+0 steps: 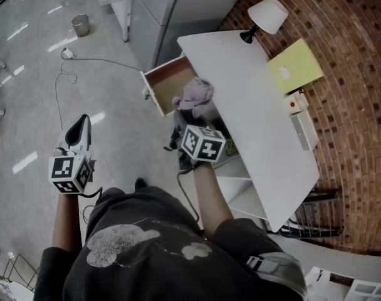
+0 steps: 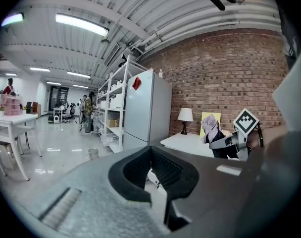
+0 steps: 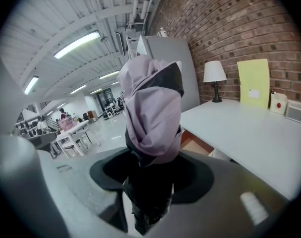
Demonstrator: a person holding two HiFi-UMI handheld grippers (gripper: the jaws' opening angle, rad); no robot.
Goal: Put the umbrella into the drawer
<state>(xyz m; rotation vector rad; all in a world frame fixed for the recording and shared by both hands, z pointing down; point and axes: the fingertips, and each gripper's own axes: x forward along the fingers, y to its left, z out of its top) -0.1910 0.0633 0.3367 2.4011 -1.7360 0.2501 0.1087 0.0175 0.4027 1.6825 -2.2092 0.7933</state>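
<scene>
The right gripper (image 3: 150,182) is clamping the umbrella (image 3: 153,108) by its dark lower end, so the folded bundle is sticking out ahead of the jaws, probably so that it can enter the drawer (image 1: 167,80) top first. The umbrella is hanging in the air just beside the drawer, not yet inside. The drawer is standing pulled out, ready to take it. The left gripper (image 1: 78,132) is hanging well apart from the drawer, jaws together on nothing, seemingly spare for now. The umbrella is looking compact: lilac fabric in loose twisted folds, with black showing through.
</scene>
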